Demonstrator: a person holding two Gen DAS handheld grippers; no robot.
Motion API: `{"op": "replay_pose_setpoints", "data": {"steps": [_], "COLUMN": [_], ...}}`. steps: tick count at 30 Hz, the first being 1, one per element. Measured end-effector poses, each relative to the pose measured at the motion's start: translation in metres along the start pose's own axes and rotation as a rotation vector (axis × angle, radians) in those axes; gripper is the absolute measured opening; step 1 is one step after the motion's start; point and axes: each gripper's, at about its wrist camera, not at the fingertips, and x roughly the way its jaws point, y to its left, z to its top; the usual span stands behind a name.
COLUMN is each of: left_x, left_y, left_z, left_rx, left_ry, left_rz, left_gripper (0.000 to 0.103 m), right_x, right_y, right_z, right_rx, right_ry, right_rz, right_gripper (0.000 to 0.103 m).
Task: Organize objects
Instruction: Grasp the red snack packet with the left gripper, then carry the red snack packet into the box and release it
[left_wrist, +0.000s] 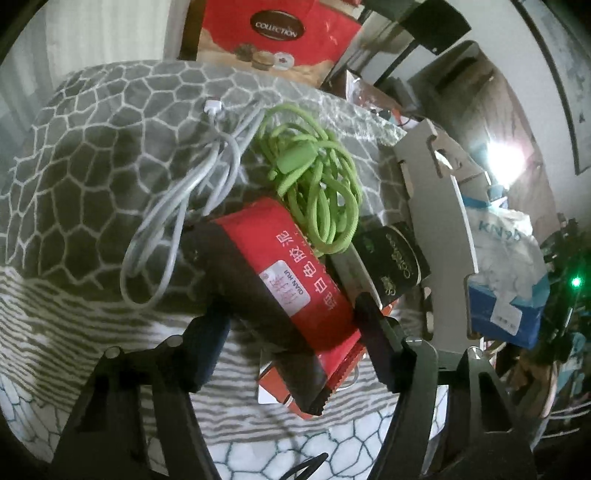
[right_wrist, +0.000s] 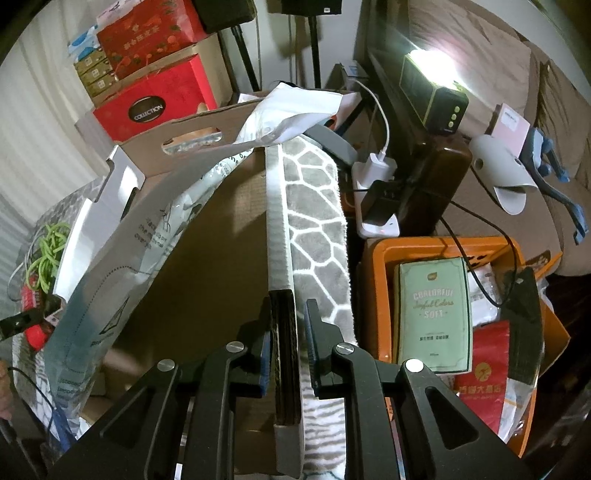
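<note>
- My left tongs (left_wrist: 291, 328) stand half wide around the red pack (left_wrist: 295, 280). Its right finger (left_wrist: 369, 317) meets the pack's right edge; the left finger (left_wrist: 207, 332) sits at the dark left side, and I cannot tell if it presses there.
- The red pack lies tilted between the fingers, on top of a small orange box (left_wrist: 275, 384) that pokes out beneath its near end.
- Just past the pack, a tangled green cord (left_wrist: 321, 177) lies touching its far end.
- To the left of the green cord, a looped white cable (left_wrist: 177, 206) lies on the grey blanket (left_wrist: 92, 166), its plug end farthest from my tongs.
- Right of the pack sits a dark tin (left_wrist: 395, 258), beside the cardboard flap (left_wrist: 439, 221) of a box.
- Beyond that flap, a blue box of masks (left_wrist: 506, 288) shows.
- Far behind the blanket stands a red carton (left_wrist: 273, 33).
- My right tongs (right_wrist: 286, 347) are closed narrow on the box wall (right_wrist: 284, 350), a thick corrugated edge running straight away from me.
- A blanket strip (right_wrist: 317, 229) hangs over the wall on the right side of my tongs.
- Left of the wall, the open box holds a plastic bag (right_wrist: 96, 302).
- Right of my tongs sits an orange bin (right_wrist: 376, 280) with a green book (right_wrist: 434, 314) and a red packet (right_wrist: 484, 365) in it.
- Beyond the bin, a white charger (right_wrist: 376, 170) sits plugged in.
</note>
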Motion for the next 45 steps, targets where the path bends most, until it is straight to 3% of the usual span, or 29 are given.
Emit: {"op": "replay_pose_setpoints", "data": {"steps": [6,11,16,22,28,35,38,45], "left_x": [-0.022,-0.051,-0.071,-0.06,-0.023,0.012,0.01,-0.013], "left_y": [0.0,-0.019,-0.053,-0.116,-0.166,-0.182,-0.176,-0.198], "left_z": [-0.003,-0.005,-0.001,0.004,0.005,0.011,0.014,0.005], "left_rx": [0.012,0.073,0.141,0.268,0.354,0.364,0.33,0.377], "left_ry": [-0.049,-0.087,-0.101,-0.072,-0.017,0.007,0.003,-0.014], "left_rz": [-0.036,-0.112,-0.215,-0.288,-0.257,-0.203,-0.232,-0.326], "left_gripper": [0.053,0.053,0.053,0.053,0.053,0.059,0.07,0.076], "right_x": [0.0,0.0,-0.001,-0.001,0.0,0.001,0.001,0.001], "right_y": [-0.001,-0.002,-0.002,0.0,0.001,-0.002,-0.002,-0.002], "right_z": [0.0,0.0,0.001,0.001,0.0,-0.002,-0.002,-0.002], "right_rx": [0.005,0.01,0.014,0.01,0.003,0.007,0.009,0.006], "right_ry": [0.0,0.003,0.003,0.004,0.004,0.006,0.006,0.006], "right_rz": [0.008,0.018,0.024,0.017,0.012,0.022,0.023,0.024], "right_gripper": [0.014,0.014,0.014,0.014,0.014,0.014,0.014,0.015]}}
